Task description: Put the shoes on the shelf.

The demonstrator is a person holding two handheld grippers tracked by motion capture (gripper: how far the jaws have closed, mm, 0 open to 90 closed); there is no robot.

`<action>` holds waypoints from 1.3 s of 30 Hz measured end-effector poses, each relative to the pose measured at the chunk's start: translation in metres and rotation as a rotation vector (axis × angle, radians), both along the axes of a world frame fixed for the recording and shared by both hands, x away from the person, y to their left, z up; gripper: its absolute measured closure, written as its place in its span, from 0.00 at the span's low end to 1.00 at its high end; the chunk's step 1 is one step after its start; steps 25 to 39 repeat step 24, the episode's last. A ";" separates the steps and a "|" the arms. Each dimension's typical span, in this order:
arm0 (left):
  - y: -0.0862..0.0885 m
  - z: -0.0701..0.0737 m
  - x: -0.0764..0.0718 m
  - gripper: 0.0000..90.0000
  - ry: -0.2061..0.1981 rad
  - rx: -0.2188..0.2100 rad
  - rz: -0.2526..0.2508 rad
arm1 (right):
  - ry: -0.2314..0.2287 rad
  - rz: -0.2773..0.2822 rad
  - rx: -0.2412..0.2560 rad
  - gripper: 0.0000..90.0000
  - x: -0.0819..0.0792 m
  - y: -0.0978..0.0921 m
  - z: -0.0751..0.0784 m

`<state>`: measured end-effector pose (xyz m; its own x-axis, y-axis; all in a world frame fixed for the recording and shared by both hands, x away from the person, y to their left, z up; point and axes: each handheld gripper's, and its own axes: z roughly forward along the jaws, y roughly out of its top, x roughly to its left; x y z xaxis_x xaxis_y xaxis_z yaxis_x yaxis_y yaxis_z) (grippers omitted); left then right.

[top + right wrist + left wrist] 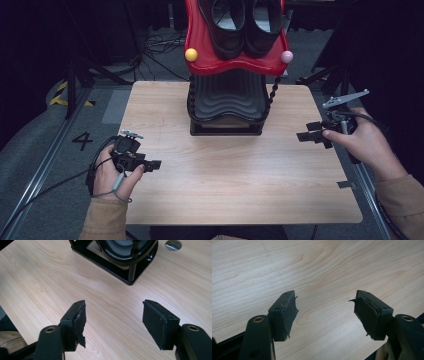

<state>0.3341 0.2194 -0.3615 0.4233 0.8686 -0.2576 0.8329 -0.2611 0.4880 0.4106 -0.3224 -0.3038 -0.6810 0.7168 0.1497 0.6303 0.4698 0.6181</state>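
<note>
Two black shoes (pixel 243 22) on red rack (pixel 200 60).

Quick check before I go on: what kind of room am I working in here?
Probably a lab or recording studio, not a home. A bare light wooden table stands on grey carpet between dark metal floor rails; black cables trail behind; a floor spot is marked with a black number 4.

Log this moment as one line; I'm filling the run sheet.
left tongs: open, empty | right tongs: open, empty | shoes: on red shelf | table: bare
</note>
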 end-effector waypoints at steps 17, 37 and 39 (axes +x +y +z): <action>0.000 -0.004 -0.001 0.39 0.002 0.006 0.005 | 0.007 0.032 -0.093 0.39 -0.002 0.011 -0.075; 0.000 -0.006 -0.001 0.38 -0.008 0.007 0.005 | -0.002 -0.021 -0.003 0.29 -0.002 0.010 -0.080; 0.000 -0.006 -0.001 0.38 -0.008 0.007 0.005 | -0.002 -0.021 -0.003 0.29 -0.002 0.010 -0.080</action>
